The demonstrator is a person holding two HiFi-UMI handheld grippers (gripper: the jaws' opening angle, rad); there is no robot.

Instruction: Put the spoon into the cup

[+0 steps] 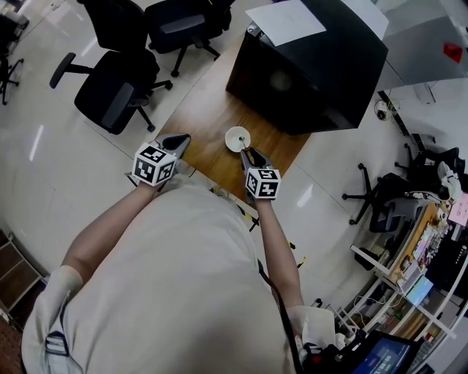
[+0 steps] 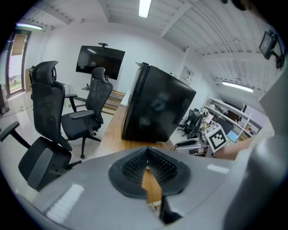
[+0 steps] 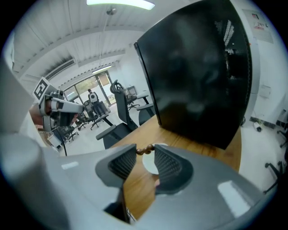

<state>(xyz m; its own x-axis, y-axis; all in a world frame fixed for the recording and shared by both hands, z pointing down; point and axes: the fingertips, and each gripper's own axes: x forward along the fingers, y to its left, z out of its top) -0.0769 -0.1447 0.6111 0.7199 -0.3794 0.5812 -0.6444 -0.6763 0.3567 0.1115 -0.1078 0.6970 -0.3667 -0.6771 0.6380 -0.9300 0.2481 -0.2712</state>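
Observation:
A white cup (image 1: 237, 138) stands on the wooden table (image 1: 201, 117) near its front edge. A spoon (image 1: 239, 139) sits in the cup. In the right gripper view its brown beaded handle (image 3: 145, 149) shows across the gap just past the fingertips, above the cup (image 3: 150, 165). My right gripper (image 1: 250, 155) (image 3: 145, 157) is just short of the cup, open, and its pads do not press the handle. My left gripper (image 1: 178, 140) (image 2: 147, 167) hovers over the table to the cup's left. Its tips meet, with nothing between them.
A large black box (image 1: 307, 66) with a white sheet (image 1: 285, 22) on top fills the far end of the table. Black office chairs (image 1: 117, 88) stand on the floor to the left. More chairs and shelves (image 1: 395, 204) are at the right.

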